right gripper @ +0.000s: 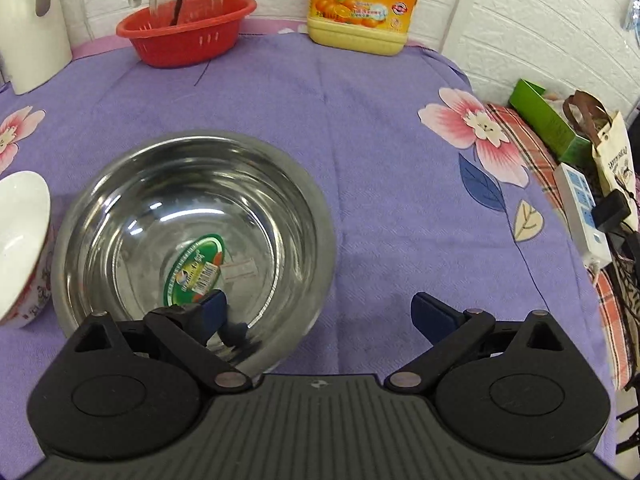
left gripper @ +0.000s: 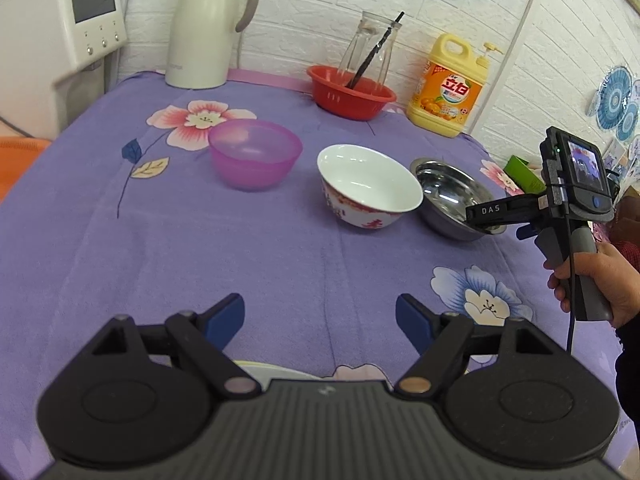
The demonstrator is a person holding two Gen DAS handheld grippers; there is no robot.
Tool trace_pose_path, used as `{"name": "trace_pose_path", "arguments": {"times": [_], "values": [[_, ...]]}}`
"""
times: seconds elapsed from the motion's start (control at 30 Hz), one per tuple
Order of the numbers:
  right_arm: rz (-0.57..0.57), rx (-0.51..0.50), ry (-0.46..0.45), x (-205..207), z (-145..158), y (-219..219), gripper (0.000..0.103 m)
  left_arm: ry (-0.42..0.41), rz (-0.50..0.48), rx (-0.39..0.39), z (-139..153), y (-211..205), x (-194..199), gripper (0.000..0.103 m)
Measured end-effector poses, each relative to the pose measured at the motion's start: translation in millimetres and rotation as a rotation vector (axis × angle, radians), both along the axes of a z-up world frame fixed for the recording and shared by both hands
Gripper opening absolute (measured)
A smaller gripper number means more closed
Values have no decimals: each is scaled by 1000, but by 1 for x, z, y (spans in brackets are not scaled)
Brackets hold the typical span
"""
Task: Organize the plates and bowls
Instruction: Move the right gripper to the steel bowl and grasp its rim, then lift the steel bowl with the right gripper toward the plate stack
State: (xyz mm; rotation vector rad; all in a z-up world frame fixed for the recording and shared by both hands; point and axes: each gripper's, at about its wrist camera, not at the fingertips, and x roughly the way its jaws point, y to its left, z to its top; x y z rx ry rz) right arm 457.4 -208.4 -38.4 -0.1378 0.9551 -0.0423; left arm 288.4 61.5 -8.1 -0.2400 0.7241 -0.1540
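While both grippers hang above the purple floral cloth (left gripper: 200, 248), we see three bowls in a row across it: a pink bowl (left gripper: 254, 153) at the left, a white bowl (left gripper: 370, 185) with red patterning in the middle, and a steel bowl (left gripper: 448, 196) at the right; the white and steel bowls stand just beside one another, the pink one a little apart. We note that the left gripper (left gripper: 320, 316) has its jaws apart with only bare cloth between them, the bowls lying well ahead of it; a pale rim shows just beneath its body, too hidden for us to name. The right gripper (right gripper: 318, 312) is likewise spread; its left finger (right gripper: 212, 310) sits over the near inner wall of the steel bowl (right gripper: 192, 216), its right finger (right gripper: 432, 316) outside the rim above the cloth, so the near rim lies between them, and we see no pad pressing on it. In the left view a hand (left gripper: 592, 276) holds this gripper by its handle at the right edge. A green label (right gripper: 196, 268) lies in the bowl's bottom. Behind, along the white wall, we find a cream jug (left gripper: 208, 24), a red basket (left gripper: 351, 91) holding a glass carafe (left gripper: 370, 48), and a yellow bottle (left gripper: 450, 88).
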Motion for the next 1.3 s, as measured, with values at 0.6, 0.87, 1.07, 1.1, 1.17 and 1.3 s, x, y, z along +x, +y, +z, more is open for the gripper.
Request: {"name": "trace_pose_path", "arguments": {"times": [0.6,0.87,1.07,1.1,1.17,1.3], "values": [[94,25,-123,-111,24,-21,103,73,-152,-125,10,-58,18,79],[109,109,-146,-97,0,-27,103,179,-131,-121,-20,-113,94,78],[129,158,-144,-92,-13,-33,103,189,-138,-55,-37,-134,117,79],[135,162,-157,-92,-14,-35,103,187,-142,-35,-37,-137,119,79],[153,163,-178,-94,-17,-37,103,184,-140,-28,-37,-138,121,79],[153,165,-161,-94,-16,-37,103,186,-136,-42,-36,-135,122,78]]}}
